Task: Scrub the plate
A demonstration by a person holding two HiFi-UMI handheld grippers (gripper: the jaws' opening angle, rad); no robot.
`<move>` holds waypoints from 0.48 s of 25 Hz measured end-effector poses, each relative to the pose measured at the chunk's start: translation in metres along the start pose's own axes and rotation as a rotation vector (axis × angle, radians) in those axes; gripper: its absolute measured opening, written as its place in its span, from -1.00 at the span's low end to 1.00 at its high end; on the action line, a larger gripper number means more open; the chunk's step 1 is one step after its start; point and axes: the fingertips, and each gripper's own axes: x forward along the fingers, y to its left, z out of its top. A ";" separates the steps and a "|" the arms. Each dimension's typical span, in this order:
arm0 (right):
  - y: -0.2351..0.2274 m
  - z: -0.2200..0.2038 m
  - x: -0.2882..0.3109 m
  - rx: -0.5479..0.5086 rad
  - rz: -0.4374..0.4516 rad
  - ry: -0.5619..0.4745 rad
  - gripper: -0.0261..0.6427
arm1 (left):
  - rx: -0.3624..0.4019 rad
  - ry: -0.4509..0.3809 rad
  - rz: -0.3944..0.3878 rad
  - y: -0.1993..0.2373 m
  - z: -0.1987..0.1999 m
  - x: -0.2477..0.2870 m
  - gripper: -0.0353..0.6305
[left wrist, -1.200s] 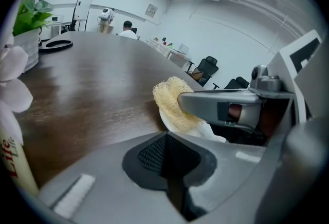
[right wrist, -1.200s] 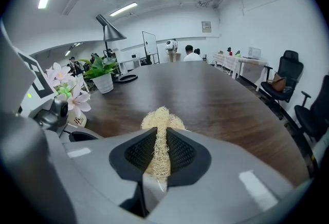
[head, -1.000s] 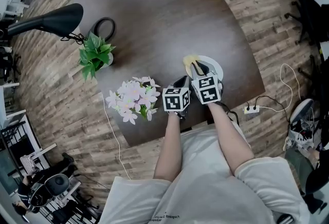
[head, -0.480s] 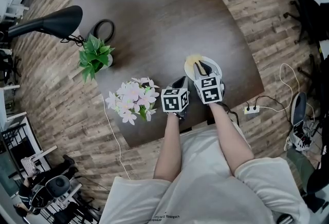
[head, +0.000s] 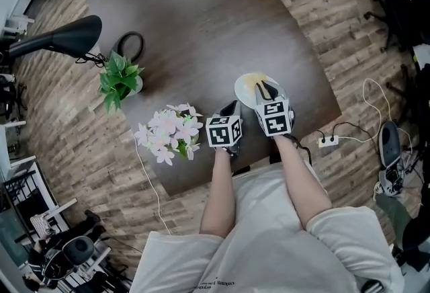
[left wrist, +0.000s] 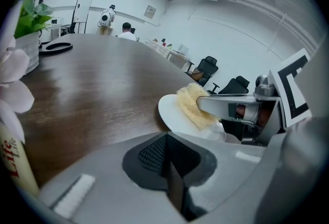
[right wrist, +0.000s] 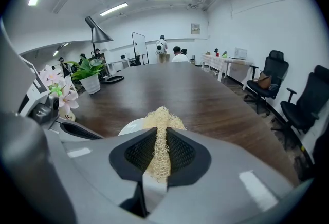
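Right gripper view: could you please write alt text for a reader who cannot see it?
The tongs of the right gripper are shut on a pale loofah scrubber, with a white plate behind it on a dark wooden table.

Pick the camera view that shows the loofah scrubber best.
The right gripper view: the scrubber fills the centre, close up, pinched between the shut jaws of the right gripper. The left gripper view shows it side-on, against the white plate. The head view gives only a small yellow patch on that plate.
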 end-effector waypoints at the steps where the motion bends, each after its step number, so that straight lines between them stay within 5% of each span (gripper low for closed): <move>1: -0.001 -0.002 -0.001 0.004 -0.004 0.000 -0.70 | 0.001 0.000 0.001 0.000 0.000 0.000 -0.89; 12: -0.013 -0.013 -0.018 0.037 -0.049 -0.004 -0.70 | 0.013 -0.024 -0.005 0.000 0.001 -0.002 -0.89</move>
